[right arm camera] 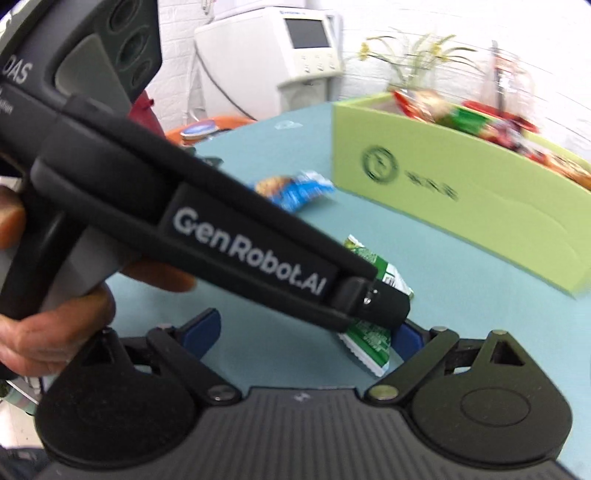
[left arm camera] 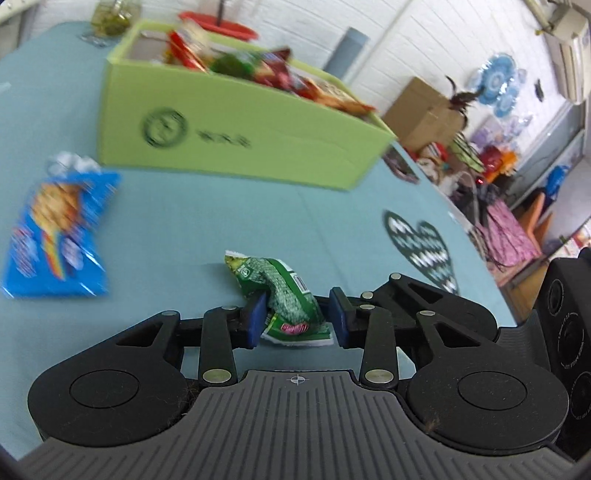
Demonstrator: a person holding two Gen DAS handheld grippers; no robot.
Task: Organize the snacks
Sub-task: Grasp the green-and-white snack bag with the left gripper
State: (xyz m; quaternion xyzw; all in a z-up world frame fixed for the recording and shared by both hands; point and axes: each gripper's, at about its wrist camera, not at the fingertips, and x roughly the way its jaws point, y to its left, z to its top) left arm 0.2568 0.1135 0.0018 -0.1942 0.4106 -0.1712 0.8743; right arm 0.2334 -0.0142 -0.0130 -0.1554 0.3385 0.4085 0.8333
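A small green snack packet [left arm camera: 284,295] lies between the blue pads of my left gripper [left arm camera: 297,319]. The left pad touches it; the right pad stands a little apart. In the right wrist view the left gripper [right arm camera: 384,314] crosses the frame and covers most of the green packet [right arm camera: 369,343]. My right gripper [right arm camera: 306,332] is open wide and empty just behind it. A green box [left arm camera: 240,136] full of snacks stands beyond; it also shows in the right wrist view [right arm camera: 461,195]. A blue snack bag [left arm camera: 55,229] lies on the table at left, also seen in the right wrist view [right arm camera: 291,188].
The table has a teal cloth [left arm camera: 184,221] with a dark heart pattern [left arm camera: 421,254] at right. A jar [left arm camera: 110,18] and a red lid [left arm camera: 221,26] stand behind the box. Room clutter lies past the table's right edge.
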